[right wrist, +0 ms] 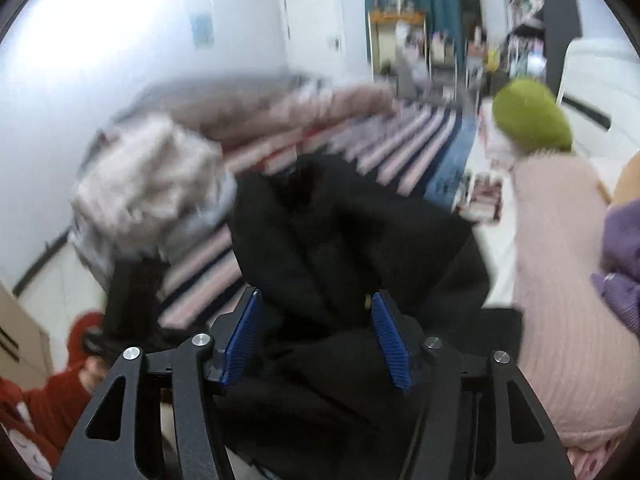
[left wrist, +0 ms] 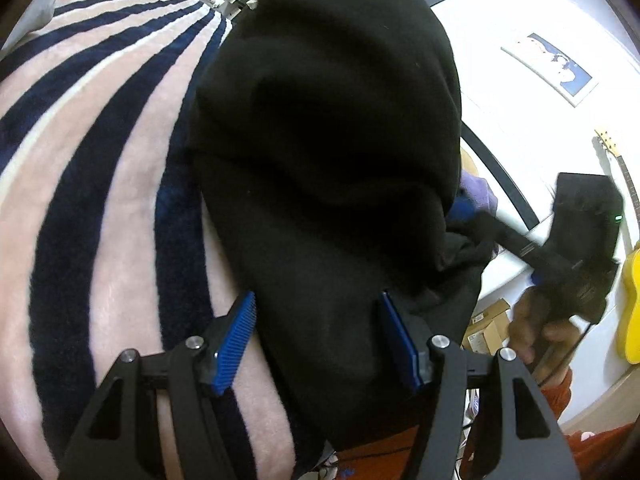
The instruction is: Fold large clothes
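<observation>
A large black garment (left wrist: 328, 152) lies bunched on a bed with a pink, navy and white striped blanket (left wrist: 100, 152). My left gripper (left wrist: 318, 336) is open, its blue pads (left wrist: 236, 340) spread on either side of the garment's near edge. In the right wrist view, which is blurred, the same black garment (right wrist: 344, 248) sits in a heap, and my right gripper (right wrist: 316, 336) is open with black cloth lying between its blue pads (right wrist: 390, 340). The other gripper and the hand holding it (left wrist: 576, 248) show at the right of the left wrist view.
A fluffy grey-white garment (right wrist: 152, 184) lies on the blanket to the left. A pink ribbed cover (right wrist: 568, 288), a green cushion (right wrist: 532, 116) and purple cloth (right wrist: 624, 248) are at the right. A yellow guitar (left wrist: 632, 280) leans on the white wall. Cluttered shelves stand beyond the bed.
</observation>
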The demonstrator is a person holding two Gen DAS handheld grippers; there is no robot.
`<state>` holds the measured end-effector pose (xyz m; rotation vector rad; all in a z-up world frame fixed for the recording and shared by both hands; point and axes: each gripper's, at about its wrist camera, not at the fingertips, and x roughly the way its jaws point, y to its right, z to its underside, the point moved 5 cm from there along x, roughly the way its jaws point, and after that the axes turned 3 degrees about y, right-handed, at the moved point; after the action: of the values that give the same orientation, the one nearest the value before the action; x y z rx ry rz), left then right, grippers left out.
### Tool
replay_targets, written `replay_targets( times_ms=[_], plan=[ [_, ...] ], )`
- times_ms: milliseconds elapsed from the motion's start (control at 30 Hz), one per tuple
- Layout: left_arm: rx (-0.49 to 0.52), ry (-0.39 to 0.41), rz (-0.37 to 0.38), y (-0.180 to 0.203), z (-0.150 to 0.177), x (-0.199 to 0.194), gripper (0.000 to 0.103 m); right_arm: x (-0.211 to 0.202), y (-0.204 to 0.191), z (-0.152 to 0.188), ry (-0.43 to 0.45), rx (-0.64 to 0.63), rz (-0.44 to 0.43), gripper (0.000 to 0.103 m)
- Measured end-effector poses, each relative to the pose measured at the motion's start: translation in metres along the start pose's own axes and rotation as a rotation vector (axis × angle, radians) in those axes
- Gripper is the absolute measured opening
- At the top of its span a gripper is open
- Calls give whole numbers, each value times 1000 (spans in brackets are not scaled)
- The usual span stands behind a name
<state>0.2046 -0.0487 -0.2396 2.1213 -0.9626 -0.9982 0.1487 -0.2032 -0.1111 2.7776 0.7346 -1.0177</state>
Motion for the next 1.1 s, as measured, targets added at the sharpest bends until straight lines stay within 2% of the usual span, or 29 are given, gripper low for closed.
replay_targets(
  times_ms=[67,100,133,167,200,300,467,633,667,700,733,767,800,867,1033,1067,1100],
  plan=[
    [-1,-9,2,1,3,5,59,21,3,17,-78,7,-7,58],
    [0,-13,0,-1,3,6,59,24,2,24,-97,4,-14,51],
    [1,-16,-3,0,2,8,59,28,2,31,-113,-10,-22,42],
    [3,-18,-3,1,2,9,59,31,4,38,-127,-22,-25,22],
    [7,-18,2,3,1,11,60,33,10,44,-135,-7,-13,12],
    [55,-27,0,15,-2,16,62,21,33,49,-93,91,-30,5],
    [151,-42,10,47,-12,33,62,-32,47,52,20,114,28,0],
    [225,-51,-5,64,-12,44,62,-71,78,79,18,206,51,0],
    [229,-51,-11,65,-12,44,62,-77,86,84,29,230,66,6],
    [229,-51,-18,66,-11,43,62,-80,98,90,48,273,76,32],
    [227,-52,-24,65,-10,42,62,-84,108,97,68,332,68,51],
    [224,-54,-29,64,-7,41,62,-85,113,101,87,381,53,78],
    [219,-55,-34,63,-7,40,62,-85,120,106,107,432,29,82],
    [207,-56,-41,61,-7,39,63,-70,126,114,86,498,-36,82],
    [174,-60,-56,48,-5,34,64,-27,115,112,55,512,-125,81],
    [161,-59,-55,46,-6,33,64,-21,112,108,58,501,-126,76],
    [149,-57,-55,43,-6,31,64,-15,108,102,70,480,-119,64]
  ],
)
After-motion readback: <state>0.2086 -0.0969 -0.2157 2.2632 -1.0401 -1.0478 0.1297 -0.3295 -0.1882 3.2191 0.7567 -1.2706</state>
